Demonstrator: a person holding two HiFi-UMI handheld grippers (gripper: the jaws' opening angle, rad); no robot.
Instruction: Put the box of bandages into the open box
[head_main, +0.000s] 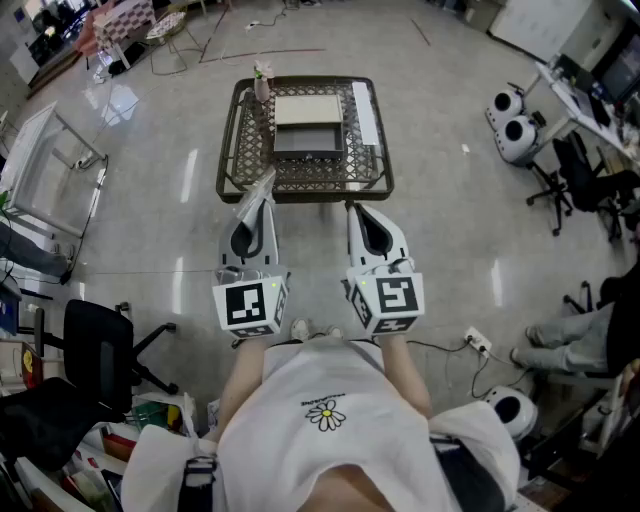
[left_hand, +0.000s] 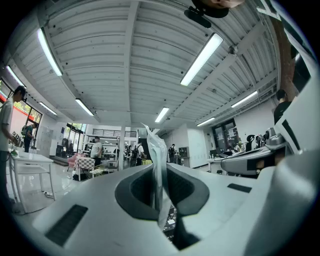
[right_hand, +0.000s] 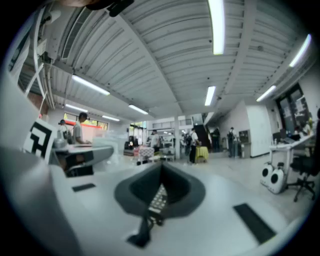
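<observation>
- The left gripper (head_main: 262, 203) (left_hand: 160, 175) is pinching a strip of clear plastic film (left_hand: 157, 145) between jaws that are pressed almost together; the film is sticking up past the tips.
- The right gripper (head_main: 353, 210) (right_hand: 161, 169) is holding nothing, and its jaws are lying together.
- Both grippers are hanging side by side just short of the near edge of the wire table (head_main: 230, 150), with bare floor (head_main: 440, 230) lying open to either side.
- The open box (head_main: 308, 140) is sitting mid-table, with its pale lid (head_main: 308, 108) lying back toward the far edge.
- A long white box (head_main: 366, 112), likely the bandages, is lying along the table's right rim, just beside the open box.
- A small bottle (head_main: 262, 82) is standing at the far left corner.
</observation>
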